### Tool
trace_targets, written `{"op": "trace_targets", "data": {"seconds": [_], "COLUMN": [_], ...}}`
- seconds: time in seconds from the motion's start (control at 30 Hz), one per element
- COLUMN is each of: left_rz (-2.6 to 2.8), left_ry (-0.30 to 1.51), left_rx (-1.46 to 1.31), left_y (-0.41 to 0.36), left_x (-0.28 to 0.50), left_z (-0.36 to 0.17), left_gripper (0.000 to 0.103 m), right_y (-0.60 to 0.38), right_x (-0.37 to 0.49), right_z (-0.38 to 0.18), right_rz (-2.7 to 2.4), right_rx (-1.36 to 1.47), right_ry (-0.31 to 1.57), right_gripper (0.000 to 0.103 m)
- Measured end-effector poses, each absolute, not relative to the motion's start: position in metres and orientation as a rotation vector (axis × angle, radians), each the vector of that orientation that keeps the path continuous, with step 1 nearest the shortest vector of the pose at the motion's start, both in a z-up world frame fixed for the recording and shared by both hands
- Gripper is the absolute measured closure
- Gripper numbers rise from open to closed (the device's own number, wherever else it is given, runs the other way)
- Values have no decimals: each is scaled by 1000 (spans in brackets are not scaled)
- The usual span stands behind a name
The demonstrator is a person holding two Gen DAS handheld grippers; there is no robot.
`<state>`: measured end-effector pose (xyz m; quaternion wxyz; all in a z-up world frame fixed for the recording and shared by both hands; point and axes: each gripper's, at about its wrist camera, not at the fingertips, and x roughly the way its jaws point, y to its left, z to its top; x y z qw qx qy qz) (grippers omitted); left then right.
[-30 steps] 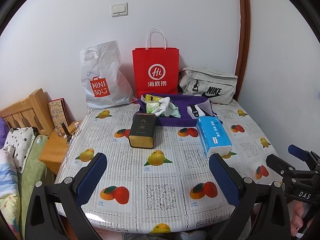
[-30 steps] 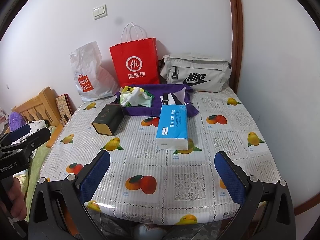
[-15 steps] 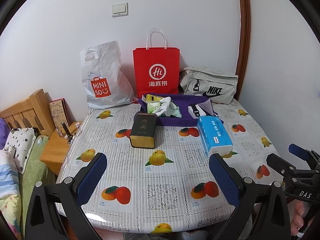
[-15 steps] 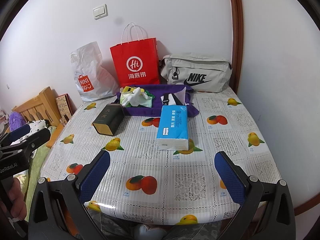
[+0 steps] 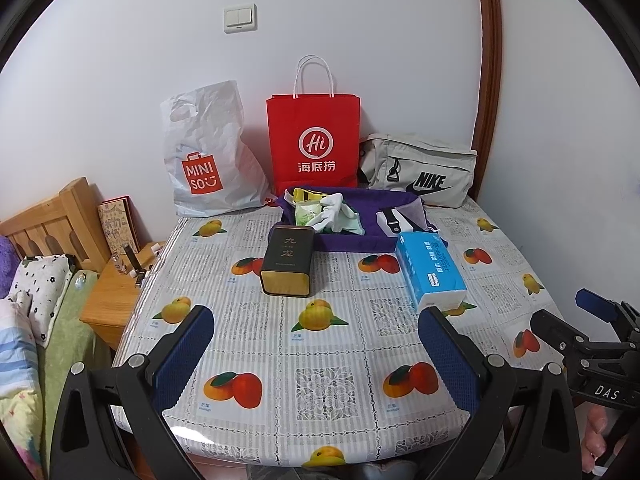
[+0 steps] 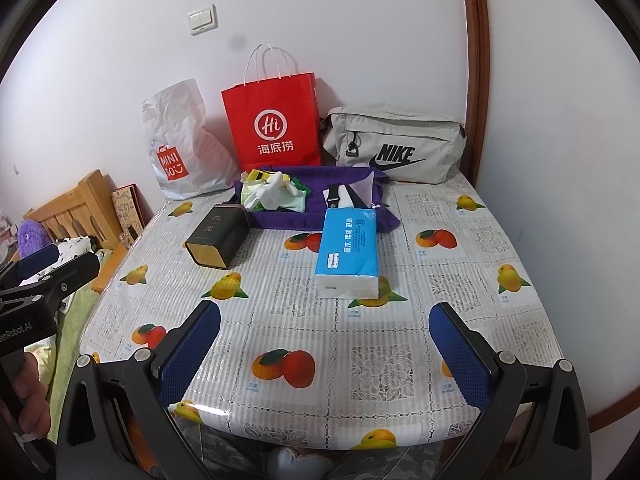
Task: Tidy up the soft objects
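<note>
Left wrist view: purple fabric bag [image 5: 352,236] lies open and flat at the far middle of the tabletop [image 5: 332,364], soft and floppy, holding crumpled white gloves [image 5: 334,210], a green wipes pack [image 5: 308,213] and a black-and-white strap [image 5: 390,222]. Blue plastic-wrapped tissue pack [image 5: 431,270], soft brick shape, lies just in front of the bag's right corner, touching or nearly so. Dark rectangular tin [image 5: 289,260] with gold rim lies on its side at the bag's front left. Behind, against the wall: crinkled white Miniso plastic bag [image 5: 208,160], stiff red paper bag [image 5: 313,144] upright, grey Nike fabric bag [image 5: 420,170]. Tabletop has a glossy fruit-print vinyl cover; near half is bare, rounded front edge. Left gripper [image 5: 316,350] hovers over the near edge, blue ribbed pads spread wide, holding nothing. Right gripper [image 6: 324,344] likewise spread wide and empty over the near edge, in line with the tissue pack [image 6: 348,252]. Wooden bed [image 5: 52,224] is left of the tabletop.
</note>
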<state>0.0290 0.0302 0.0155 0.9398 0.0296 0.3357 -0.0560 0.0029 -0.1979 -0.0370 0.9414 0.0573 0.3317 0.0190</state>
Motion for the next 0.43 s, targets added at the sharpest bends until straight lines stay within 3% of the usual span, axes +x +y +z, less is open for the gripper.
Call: {"op": "trace_targets", "data": {"seconds": [0.43], "left_rz": [-123], "left_ry": [679], "left_rx": [68], "left_y": [34], "left_x": [30], "left_z": [14], "left_gripper": [0], "right_y": [-200], "right_x": [4], "right_z": [-39], "right_rz": [35], "right_rx": [118], "right_ry": [679], "right_gripper": [0]}}
